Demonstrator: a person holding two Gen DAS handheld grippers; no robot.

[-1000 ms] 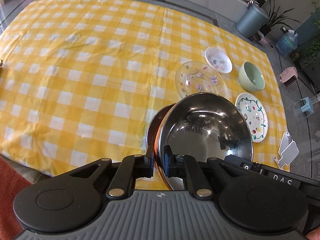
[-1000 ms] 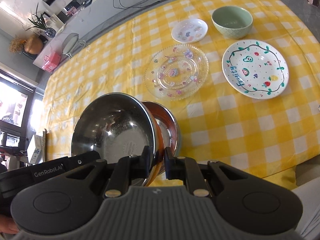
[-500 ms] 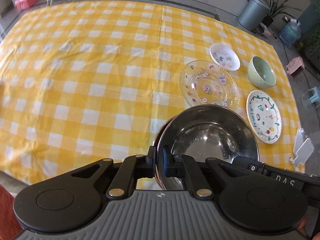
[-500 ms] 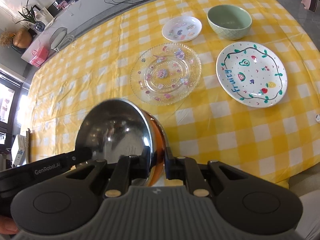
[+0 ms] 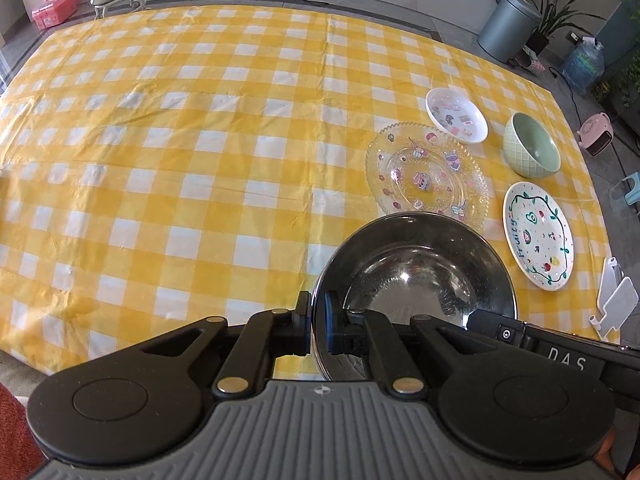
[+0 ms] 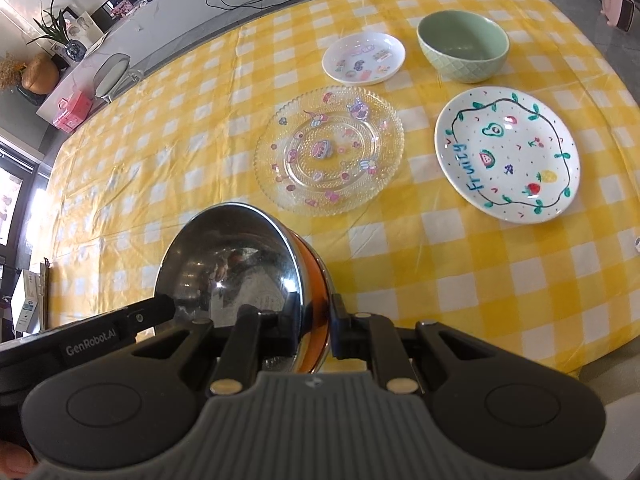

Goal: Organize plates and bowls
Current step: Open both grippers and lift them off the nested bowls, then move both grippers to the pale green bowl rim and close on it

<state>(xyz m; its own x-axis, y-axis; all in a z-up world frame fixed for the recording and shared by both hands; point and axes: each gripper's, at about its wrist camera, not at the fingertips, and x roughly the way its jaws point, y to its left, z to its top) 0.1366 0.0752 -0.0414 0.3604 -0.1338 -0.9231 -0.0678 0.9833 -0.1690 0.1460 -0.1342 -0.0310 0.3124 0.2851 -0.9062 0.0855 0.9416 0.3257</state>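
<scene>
Both hand-held grippers (image 5: 319, 322) (image 6: 316, 328) clamped on steel bowl (image 5: 416, 276)

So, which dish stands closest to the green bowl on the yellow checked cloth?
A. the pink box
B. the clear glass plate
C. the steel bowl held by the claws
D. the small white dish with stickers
D: in the right wrist view the small white dish with stickers lies just beside the green bowl, nearer than the clear glass plate, while the steel bowl is far off at the near edge.
</scene>
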